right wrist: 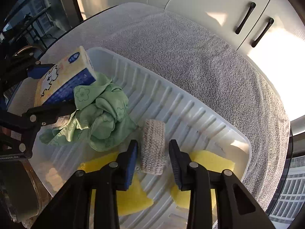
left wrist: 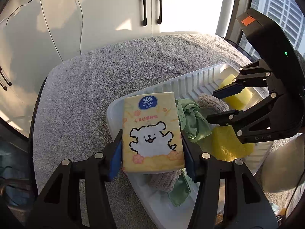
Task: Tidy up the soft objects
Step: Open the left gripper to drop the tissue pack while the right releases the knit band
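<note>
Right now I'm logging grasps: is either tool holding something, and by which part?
The left tool clamps the tissue pack by its two long side edges, near the bottom end. The right tool is open around the knitted roll, holding nothing.

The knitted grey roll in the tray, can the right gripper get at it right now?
Probably yes: the right gripper is open with the knitted grey roll between its fingers, nothing covering it; the green cloth lies to one side.

The towel-covered worktop (right wrist: pixel 200 61) beyond the tray (right wrist: pixel 171 95) lies open — free passage there. Inside the tray, the green cloth (right wrist: pixel 103 112), knitted roll (right wrist: pixel 153 147) and yellow sponges (right wrist: pixel 211 160) crowd the near half — its ribbed far side stays bare.
</note>
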`<state>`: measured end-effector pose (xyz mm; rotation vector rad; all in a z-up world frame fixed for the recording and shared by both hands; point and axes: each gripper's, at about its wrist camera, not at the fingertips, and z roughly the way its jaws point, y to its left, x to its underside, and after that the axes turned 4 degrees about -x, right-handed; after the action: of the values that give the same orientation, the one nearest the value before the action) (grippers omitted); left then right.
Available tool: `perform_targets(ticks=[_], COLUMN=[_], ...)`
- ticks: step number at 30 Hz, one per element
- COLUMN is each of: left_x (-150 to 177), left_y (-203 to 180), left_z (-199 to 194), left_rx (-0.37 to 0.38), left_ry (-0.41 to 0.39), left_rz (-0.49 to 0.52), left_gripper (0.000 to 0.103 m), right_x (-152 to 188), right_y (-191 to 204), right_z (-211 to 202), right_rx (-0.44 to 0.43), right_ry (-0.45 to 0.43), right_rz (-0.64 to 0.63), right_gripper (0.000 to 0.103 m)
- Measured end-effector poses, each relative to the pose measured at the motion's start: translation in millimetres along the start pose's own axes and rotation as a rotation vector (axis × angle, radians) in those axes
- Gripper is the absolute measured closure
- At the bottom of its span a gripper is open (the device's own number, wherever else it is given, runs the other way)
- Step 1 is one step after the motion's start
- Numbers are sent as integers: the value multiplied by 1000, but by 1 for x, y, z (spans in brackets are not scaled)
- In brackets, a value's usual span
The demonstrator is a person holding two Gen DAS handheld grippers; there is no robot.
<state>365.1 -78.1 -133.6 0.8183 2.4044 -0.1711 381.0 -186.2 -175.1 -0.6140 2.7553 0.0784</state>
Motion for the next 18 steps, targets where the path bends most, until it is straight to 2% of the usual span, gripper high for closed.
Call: perform_targets(ticks=[1, 5, 10, 14, 18], left_x=[0, -3, -6, -4, 3], left_y=[-1, 4, 18, 31, 40], left_z=[-3, -11, -24, -34, -41], left_rx=[-1, -16, -29, -45, -88], left_ry=[-9, -24, -60, -79, -82], left_rz=[6, -22, -91, -142, -171], left_gripper=[51, 49, 49, 49, 49], right_x=[1, 7, 19, 26, 44], right_y=[4, 14, 5, -17, -36], right_z=[-2, -18, -41, -53, -63], right_rx=[-6, 4, 26, 36, 44], right_ry=[-7, -54, -97, -110, -126], right_rz=[-9, -38, -4, 50, 129], right_gripper=[51, 46, 46, 46, 46])
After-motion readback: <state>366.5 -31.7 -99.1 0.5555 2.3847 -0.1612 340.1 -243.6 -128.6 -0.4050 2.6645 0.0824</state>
